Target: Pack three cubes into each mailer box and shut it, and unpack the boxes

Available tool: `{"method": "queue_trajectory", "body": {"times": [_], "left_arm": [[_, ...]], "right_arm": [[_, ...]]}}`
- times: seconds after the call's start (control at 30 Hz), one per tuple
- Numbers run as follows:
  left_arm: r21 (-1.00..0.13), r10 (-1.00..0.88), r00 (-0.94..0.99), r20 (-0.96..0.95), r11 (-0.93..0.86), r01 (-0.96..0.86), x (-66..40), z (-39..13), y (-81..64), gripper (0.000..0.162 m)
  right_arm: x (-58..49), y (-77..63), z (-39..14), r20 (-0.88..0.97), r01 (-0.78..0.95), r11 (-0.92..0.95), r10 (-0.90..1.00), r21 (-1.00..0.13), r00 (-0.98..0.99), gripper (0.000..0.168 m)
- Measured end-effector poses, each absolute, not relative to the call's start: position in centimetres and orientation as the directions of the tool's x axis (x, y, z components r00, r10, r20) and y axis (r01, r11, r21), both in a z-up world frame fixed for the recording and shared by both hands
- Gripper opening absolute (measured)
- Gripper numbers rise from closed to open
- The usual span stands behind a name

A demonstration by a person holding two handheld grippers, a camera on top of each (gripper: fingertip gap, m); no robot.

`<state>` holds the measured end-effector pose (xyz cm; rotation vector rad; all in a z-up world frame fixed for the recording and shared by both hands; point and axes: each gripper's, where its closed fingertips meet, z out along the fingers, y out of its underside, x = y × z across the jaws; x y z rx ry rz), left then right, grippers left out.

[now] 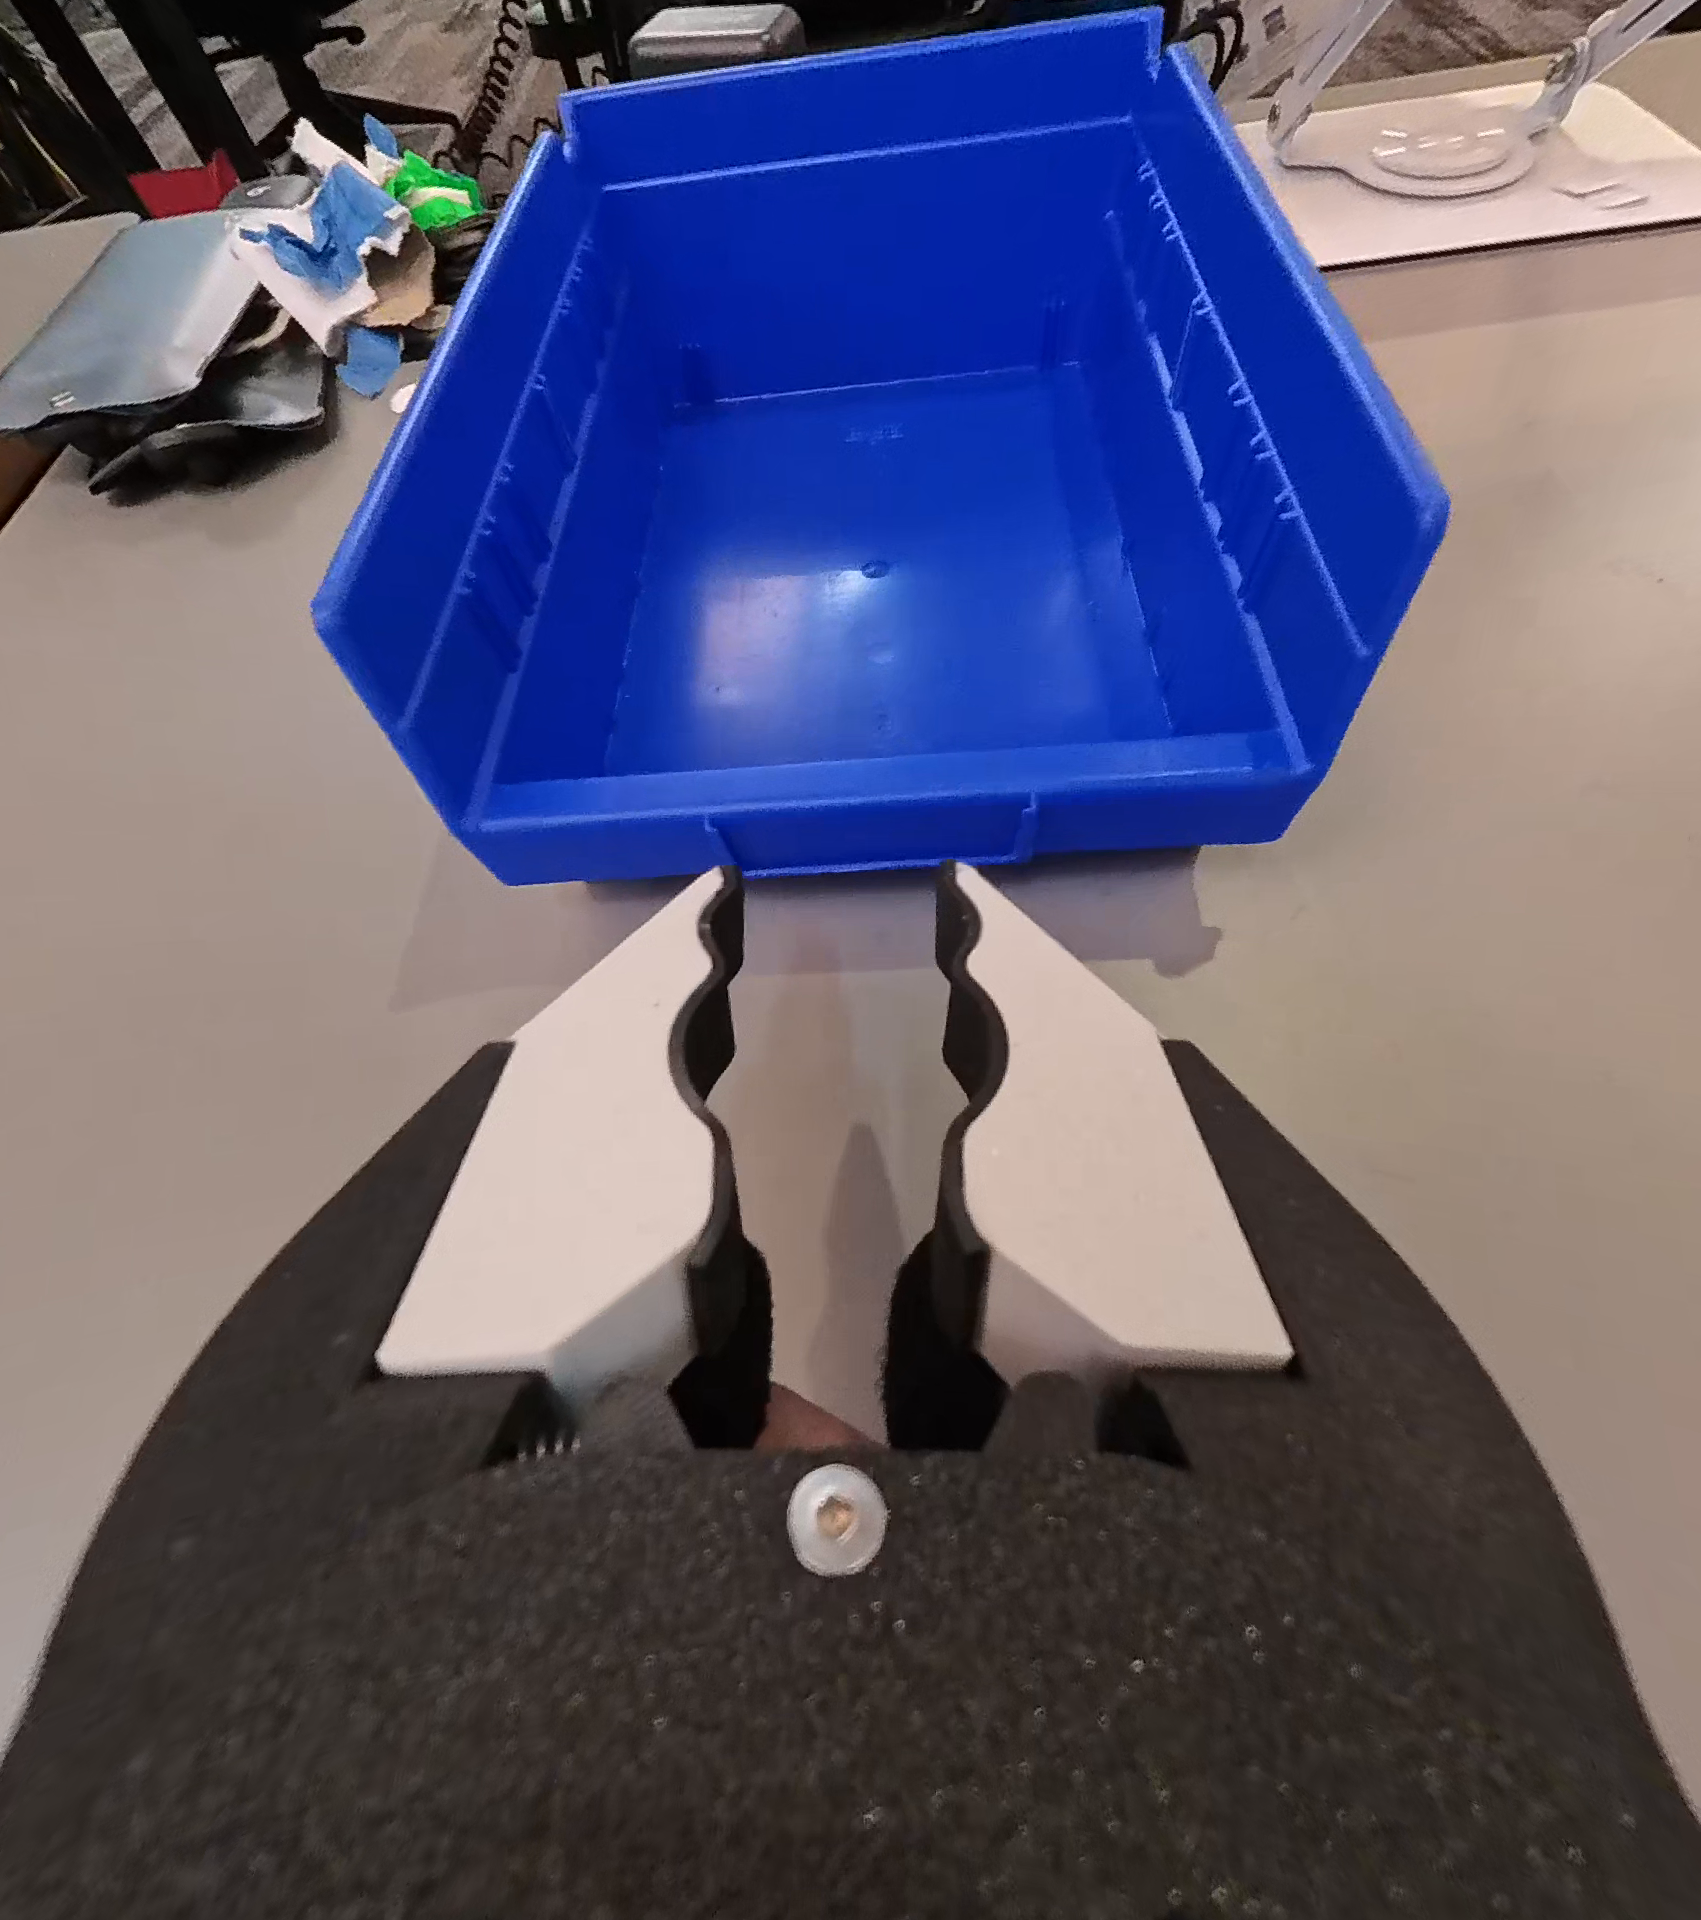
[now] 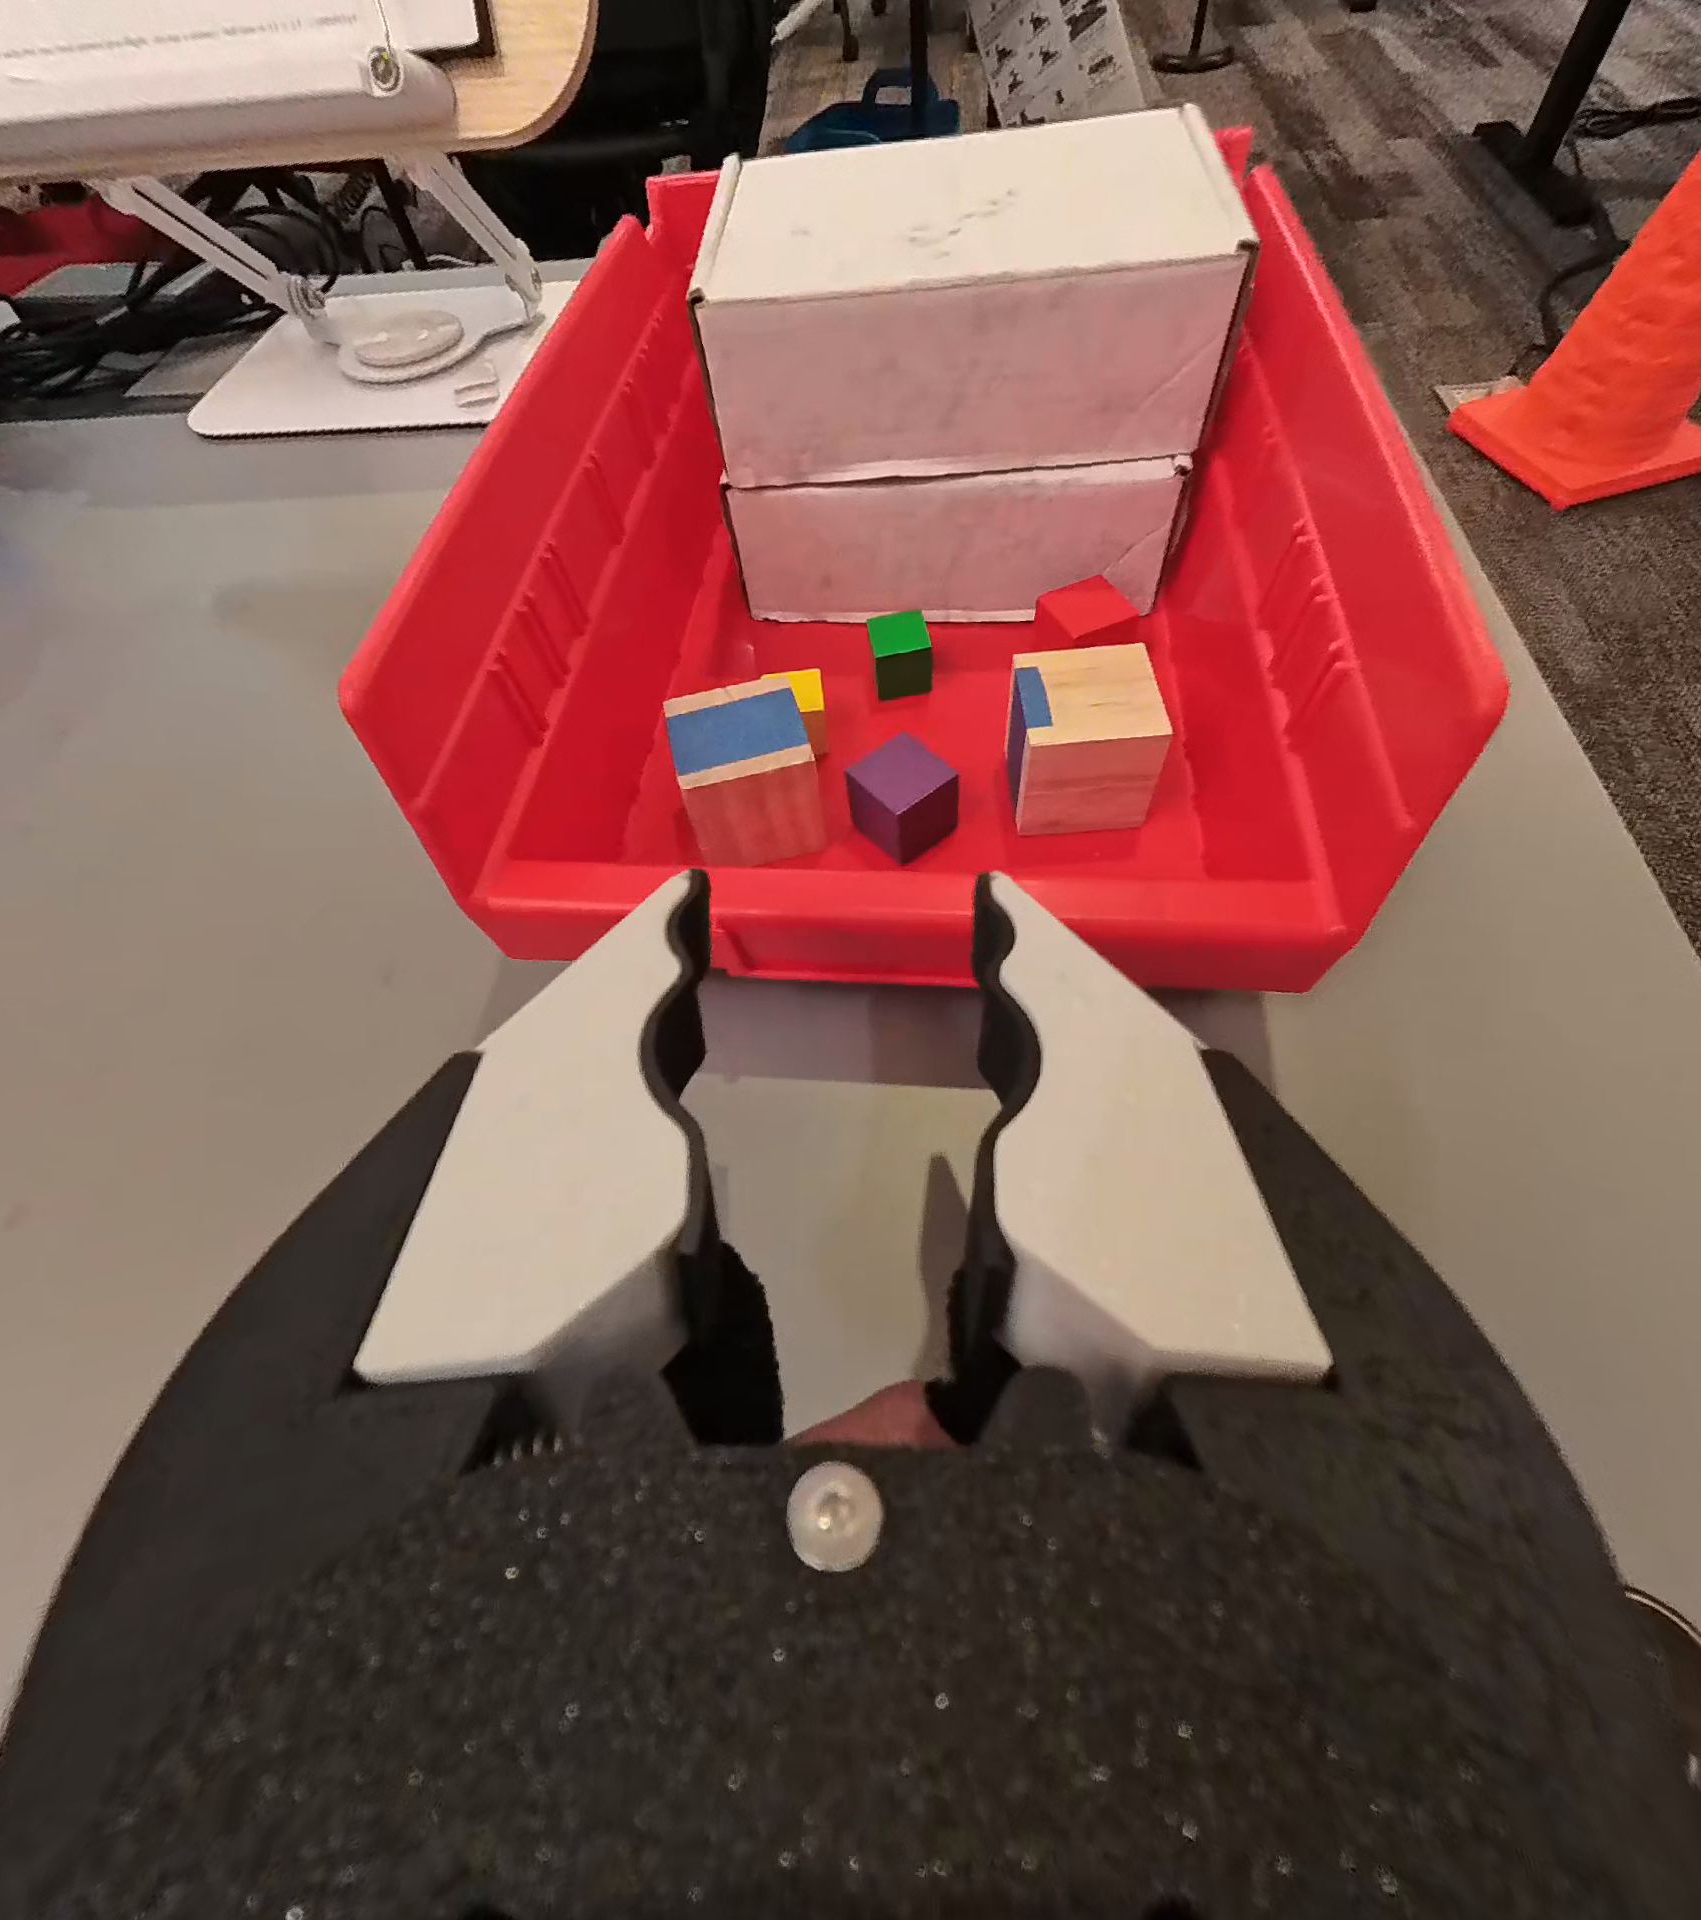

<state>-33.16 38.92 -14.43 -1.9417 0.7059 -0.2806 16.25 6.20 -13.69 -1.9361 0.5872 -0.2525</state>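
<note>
In the right wrist view a red bin (image 2: 929,925) holds two closed white mailer boxes, one (image 2: 971,301) stacked on the other (image 2: 950,545), at its far end. In front of them lie several cubes: green (image 2: 900,652), red (image 2: 1085,608), purple (image 2: 901,795), yellow (image 2: 804,698), and two larger wooden ones with blue tape (image 2: 747,774) (image 2: 1090,738). My right gripper (image 2: 838,904) is open and empty just before the bin's front edge. In the left wrist view an empty blue bin (image 1: 877,582) stands ahead. My left gripper (image 1: 841,883) is open and empty at its front edge.
Both bins stand on a grey table (image 1: 150,831). A pile of torn paper and tape scraps with a grey pouch (image 1: 233,301) lies left of the blue bin. A white stand base (image 2: 378,364) sits behind. An orange cone (image 2: 1646,301) stands on the carpet to the right.
</note>
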Motion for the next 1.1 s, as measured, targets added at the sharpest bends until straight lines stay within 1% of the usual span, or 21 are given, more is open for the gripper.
{"method": "queue_trajectory", "body": {"times": [0.07, 0.13, 0.23, 0.27, 0.3, 0.33, 0.37, 0.4, 0.43, 0.5, 0.57, 0.63, 0.7, 0.73, 0.77, 0.8, 0.83, 0.87, 1.0, 1.1], "left_arm": [[-0.885, -0.600, 0.793, -0.107, -0.305, -0.351, -32.6, -14.3, 38.7, 0.034], [-0.915, -0.636, 0.771, -0.041, -0.287, -0.285, -30.8, -13.2, 37.8, 0.031], [-0.957, -0.783, 0.612, 0.111, -0.250, -0.147, -24.5, -10.3, 32.8, 0.031], [-0.964, -0.830, 0.545, 0.121, -0.229, -0.134, -21.8, -9.5, 30.4, 0.032], [-0.969, -0.876, 0.473, 0.095, -0.190, -0.157, -18.9, -9.0, 27.7, 0.032], [-0.971, -0.916, 0.400, 0.039, -0.129, -0.201, -15.8, -8.9, 24.9, 0.037], [-0.969, -0.937, 0.348, -0.026, -0.062, -0.239, -12.8, -8.8, 22.3, 0.041], [-0.965, -0.945, 0.320, -0.071, -0.016, -0.262, -9.9, -8.9, 20.1, 0.041], [-0.959, -0.952, 0.295, -0.082, -0.005, -0.283, -6.9, -9.2, 17.9, 0.041], [-0.944, -0.966, 0.259, -0.021, -0.066, -0.324, -0.9, -10.1, 14.5, 0.048], [-0.928, -0.963, 0.269, -0.009, -0.092, -0.361, 4.6, -11.2, 13.0, 0.056], [-0.910, -0.950, 0.309, -0.048, -0.086, -0.405, 9.0, -12.6, 13.3, 0.063], [-0.882, -0.916, 0.392, -0.087, -0.112, -0.457, 11.8, -14.4, 15.1, 0.063], [-0.871, -0.898, 0.430, -0.091, -0.137, -0.471, 12.5, -15.1, 16.1, 0.060], [-0.865, -0.887, 0.454, -0.082, -0.163, -0.475, 12.9, -15.8, 16.9, 0.046], [-0.863, -0.889, 0.455, -0.048, -0.192, -0.468, 13.2, -16.2, 17.2, 0.043], [-0.863, -0.896, 0.443, -0.002, -0.223, -0.453, 13.3, -16.4, 17.1, 0.026], [-0.866, -0.895, 0.446, 0.022, -0.240, -0.439, 13.1, -16.6, 17.2, 0.019], [-0.869, -0.852, 0.519, -0.063, -0.209, -0.449, 10.9, -16.4, 18.2, 0.001], [-0.875, -0.856, 0.513, -0.061, -0.202, -0.440, 9.6, -16.3, 17.3, 0.001]], "right_arm": [[16.4, 6.0, -13.5, -0.093, -0.289, -0.322, -0.509, -0.901, 0.856, 0.049], [16.5, 5.8, -13.6, -0.097, -0.295, -0.318, -0.516, -0.901, 0.851, 0.048], [17.0, 5.5, -13.4, -0.103, -0.299, -0.301, -0.528, -0.906, 0.843, 0.048], [17.2, 5.4, -13.1, -0.106, -0.297, -0.289, -0.531, -0.910, 0.841, 0.049], [17.5, 5.4, -12.8, -0.111, -0.296, -0.273, -0.535, -0.915, 0.837, 0.049], [17.8, 5.3, -12.6, -0.116, -0.297, -0.259, -0.542, -0.919, 0.833, 0.049], [18.2, 5.1, -12.5, -0.121, -0.301, -0.250, -0.549, -0.920, 0.827, 0.048], [18.4, 5.0, -12.5, -0.124, -0.305, -0.247, -0.554, -0.920, 0.823, 0.048], [18.7, 4.9, -12.5, -0.126, -0.309, -0.245, -0.560, -0.919, 0.819, 0.048], [19.3, 4.5, -12.7, -0.126, -0.315, -0.242, -0.573, -0.918, 0.809, 0.048], [19.9, 3.9, -13.0, -0.120, -0.322, -0.246, -0.594, -0.914, 0.795, 0.048], [20.5, 3.2, -13.3, -0.108, -0.325, -0.245, -0.623, -0.913, 0.775, 0.048], [21.0, 2.4, -13.5, -0.099, -0.329, -0.246, -0.646, -0.912, 0.757, 0.049], [21.3, 1.9, -13.6, -0.096, -0.333, -0.246, -0.657, -0.911, 0.748, 0.049], [21.5, 1.5, -13.7, -0.098, -0.339, -0.243, -0.666, -0.909, 0.740, 0.049], [21.8, 1.2, -13.8, -0.106, -0.348, -0.235, -0.673, -0.908, 0.732, 0.049], [22.0, 0.9, -13.9, -0.122, -0.362, -0.225, -0.677, -0.905, 0.726, 0.049], [22.2, 0.8, -14.0, -0.137, -0.376, -0.217, -0.679, -0.901, 0.721, 0.049], [22.3, 1.8, -15.5, -0.154, -0.416, -0.241, -0.679, -0.877, 0.718, 0.051], [22.6, 2.7, -16.0, -0.056, -0.364, -0.291, -0.709, -0.885, 0.703, 0.047]]}}
